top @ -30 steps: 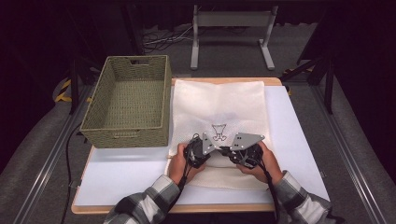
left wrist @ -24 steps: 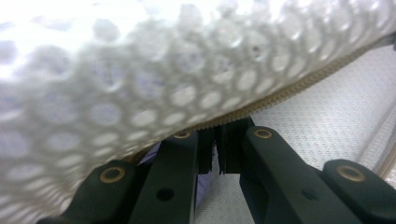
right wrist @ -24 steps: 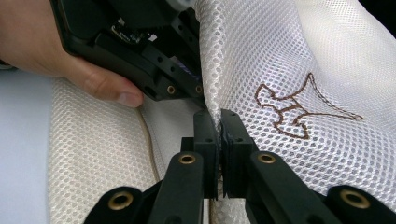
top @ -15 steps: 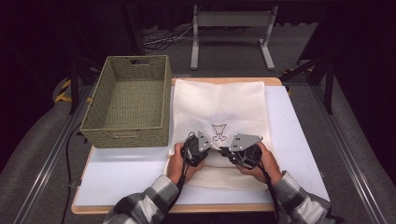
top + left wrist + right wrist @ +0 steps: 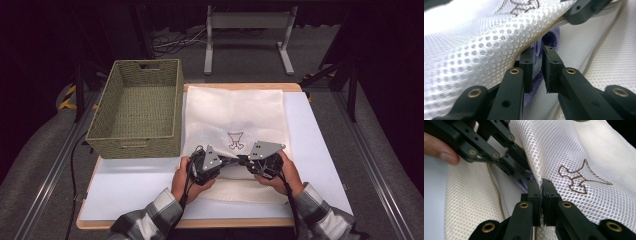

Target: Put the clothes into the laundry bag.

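A white mesh bag [image 5: 235, 112] with a brown stitched emblem [image 5: 235, 141] lies flat on the table. My right gripper [image 5: 541, 192] is shut on the bag's upper mesh layer [image 5: 579, 150] at its near edge and holds the mouth lifted. My left gripper [image 5: 537, 67] reaches into that mouth from the left. Its jaws have just been opening and now stand slightly apart. A lilac cloth [image 5: 550, 38] lies in the gap between them, inside the bag. In the high view both grippers meet tip to tip just below the emblem, left [image 5: 227, 161] and right [image 5: 243, 161].
A woven green basket [image 5: 135, 145] stands empty at the left of the white tabletop [image 5: 130, 185], touching the bag's left side. A metal stand [image 5: 247, 22] is on the floor beyond the table. The person's plaid sleeves enter from the bottom edge.
The left hand has shifted slightly and risen a little at the bag's mouth. The right hand has kept still with its hold on the mesh.
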Tool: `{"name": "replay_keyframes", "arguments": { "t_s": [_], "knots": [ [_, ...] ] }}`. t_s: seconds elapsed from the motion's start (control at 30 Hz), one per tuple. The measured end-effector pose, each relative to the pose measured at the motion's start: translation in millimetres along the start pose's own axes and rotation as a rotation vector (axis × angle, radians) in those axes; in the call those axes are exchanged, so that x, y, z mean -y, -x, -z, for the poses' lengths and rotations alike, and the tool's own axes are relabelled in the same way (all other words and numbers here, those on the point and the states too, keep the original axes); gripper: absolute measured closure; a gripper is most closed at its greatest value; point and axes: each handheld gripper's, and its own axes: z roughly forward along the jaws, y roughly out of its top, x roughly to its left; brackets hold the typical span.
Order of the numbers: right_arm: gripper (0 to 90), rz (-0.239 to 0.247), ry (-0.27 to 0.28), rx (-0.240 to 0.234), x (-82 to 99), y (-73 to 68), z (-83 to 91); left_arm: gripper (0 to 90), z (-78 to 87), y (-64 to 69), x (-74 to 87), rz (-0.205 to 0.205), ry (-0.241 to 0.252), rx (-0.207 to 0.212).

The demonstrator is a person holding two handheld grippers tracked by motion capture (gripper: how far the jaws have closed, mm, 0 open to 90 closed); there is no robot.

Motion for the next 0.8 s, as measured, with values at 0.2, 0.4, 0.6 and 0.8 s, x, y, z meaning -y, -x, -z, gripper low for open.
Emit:
{"name": "replay_keyframes", "arguments": {
  "t_s": [0.2, 0.4, 0.6, 0.8],
  "knots": [
    [86.3, 0.0, 0.007, 0.004, -2.2, 0.3, 2.2, 76.2, 7.4, 0.6, 0.9, 0.008, 0.008, 0.023],
    [86.4, -0.001, 0.015, 0.007, -2.7, 0.8, 4.1, 82.4, 13.4, 3.7, -1.2, -0.032, 0.0, 0.064],
    [86.3, 0.002, 0.012, 0.003, -2.7, 0.8, 4.7, 89.5, 29.1, 4.1, 0.6, -0.048, 0.024, 0.085],
    [85.9, -0.002, 0.018, 0.001, -3.9, 1.8, 6.4, 85.9, 58.0, -3.3, 10.9, -0.024, 0.064, 0.064]
  ]
}}
